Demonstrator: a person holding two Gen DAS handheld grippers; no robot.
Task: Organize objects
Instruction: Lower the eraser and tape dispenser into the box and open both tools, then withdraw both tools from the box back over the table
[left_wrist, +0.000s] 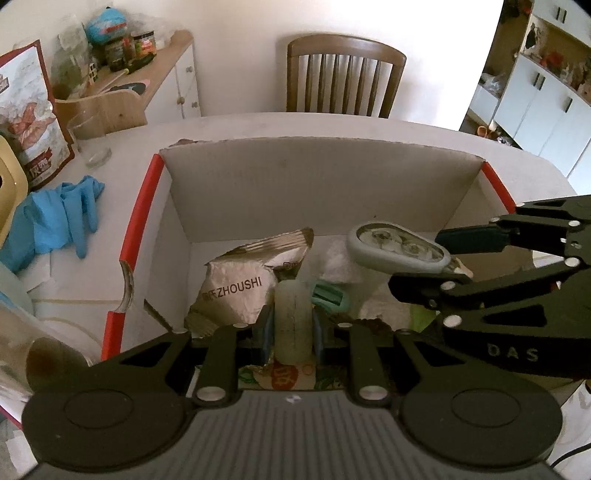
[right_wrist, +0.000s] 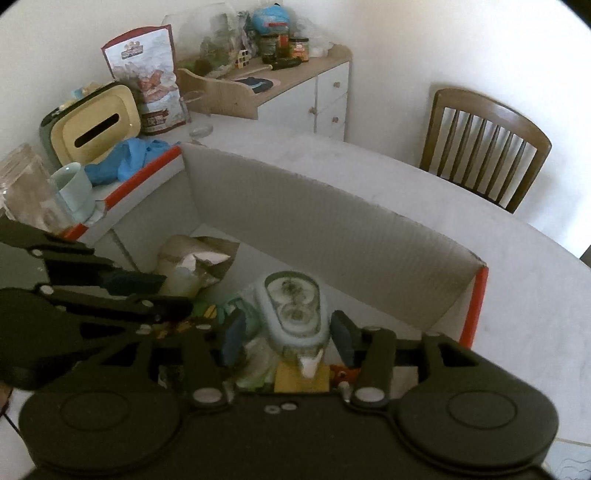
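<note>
A white cardboard box with red edges (left_wrist: 140, 221) (right_wrist: 474, 306) stands on the table and holds a crumpled foil bag (left_wrist: 240, 288), a green item (left_wrist: 330, 295) and other packets. My left gripper (left_wrist: 293, 328) is shut on a pale translucent tube (left_wrist: 293, 325), low inside the box. My right gripper (right_wrist: 291, 338) has its jaws apart around a grey correction-tape dispenser (right_wrist: 295, 306) over the box. In the left wrist view the dispenser (left_wrist: 399, 245) lies between the right gripper's fingers (left_wrist: 476, 236). The left gripper shows at the left of the right wrist view (right_wrist: 147, 291).
Blue gloves (left_wrist: 59, 218) (right_wrist: 125, 158), a glass (left_wrist: 88, 140), a snack bag (right_wrist: 151, 77), a yellow tissue box (right_wrist: 96, 129) and a pale mug (right_wrist: 74, 188) lie left of the box. A wooden chair (left_wrist: 343, 77) (right_wrist: 484, 144) and a cluttered sideboard (right_wrist: 291, 74) stand behind.
</note>
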